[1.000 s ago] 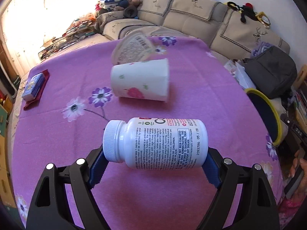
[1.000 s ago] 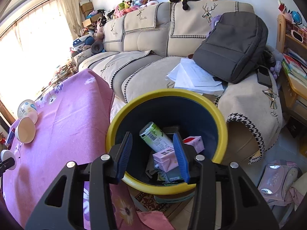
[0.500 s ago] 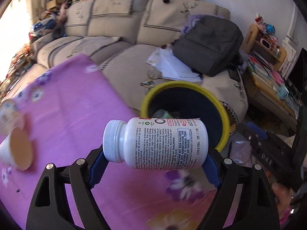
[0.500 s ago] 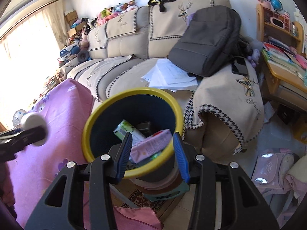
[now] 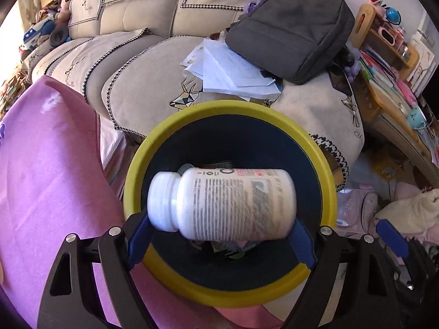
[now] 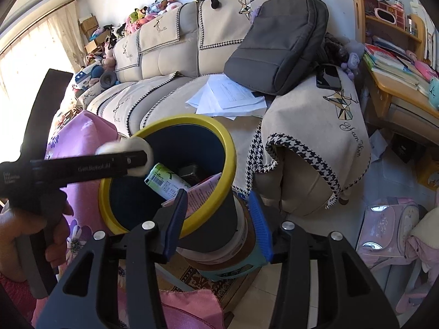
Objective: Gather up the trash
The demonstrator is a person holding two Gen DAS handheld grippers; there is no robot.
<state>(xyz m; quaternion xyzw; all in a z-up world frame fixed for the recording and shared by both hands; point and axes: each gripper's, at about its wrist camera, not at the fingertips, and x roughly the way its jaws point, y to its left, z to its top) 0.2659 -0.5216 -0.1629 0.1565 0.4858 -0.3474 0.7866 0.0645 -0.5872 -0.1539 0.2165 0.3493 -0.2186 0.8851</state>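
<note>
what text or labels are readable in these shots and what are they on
"GenRobot.AI" on the side of the left gripper, seen from the right wrist camera.
"Data ... System" in small print on that gripper's body, middle word too small to read.
"Yan ..." in script on the sofa cover, second word unclear.
"C" on the white pill bottle; the rest is motion-blurred.
Green can and pink carton in the trash bin: print too small.
</note>
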